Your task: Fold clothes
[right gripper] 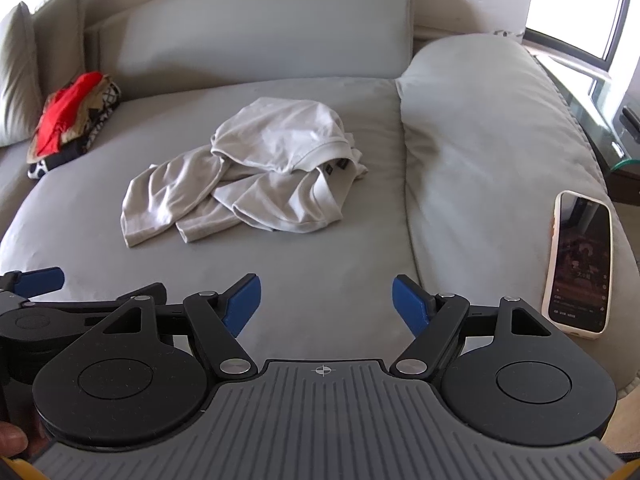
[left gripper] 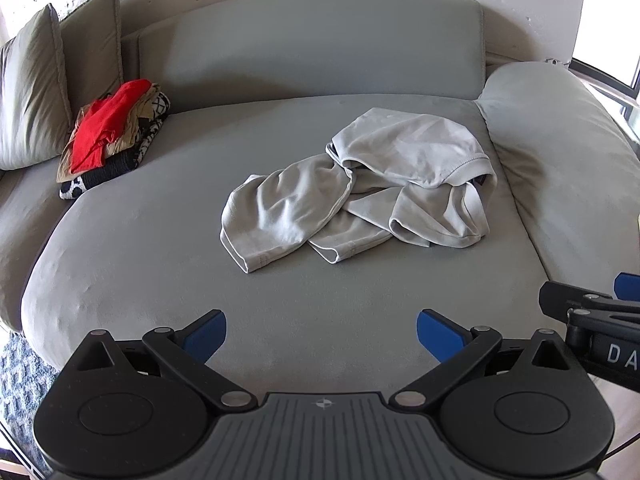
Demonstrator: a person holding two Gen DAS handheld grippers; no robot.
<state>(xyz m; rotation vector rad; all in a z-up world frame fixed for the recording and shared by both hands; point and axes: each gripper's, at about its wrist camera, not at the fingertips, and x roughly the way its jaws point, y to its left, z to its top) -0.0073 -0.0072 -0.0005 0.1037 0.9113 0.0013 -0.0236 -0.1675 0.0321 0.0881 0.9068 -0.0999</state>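
A crumpled pale grey garment (left gripper: 360, 184) is seen lying in a loose heap near the middle of a grey sofa seat (left gripper: 160, 260), with its ribbed collar turned up toward the right armrest (left gripper: 560, 160) and its hems trailing toward the front edge. The garment is unfolded and is touched by neither claw. The left claw (left gripper: 322, 334) is held over the front of the seat, tilted downward toward the cushion, with its blue pads (left gripper: 206, 336) spread wide apart and nothing between them. The right claw (right gripper: 326, 300) is held just beside it, likewise spread wide with nothing gripped; only bare cushion is seen between its blue fingers (right gripper: 410, 304). Both claws are well short of the garment. At the far left of the seat, a pile of clothes (left gripper: 112, 136) is stacked against two beige cushions (left gripper: 36, 88), with a red piece (left gripper: 104, 124) on top and black-and-white patterned fabric beneath. A phone (right gripper: 580, 260) in a pale case is seen resting face up on the right armrest, its screen lit. A fingertip (right gripper: 10, 440) is visible at the lower left edge of the right wrist view
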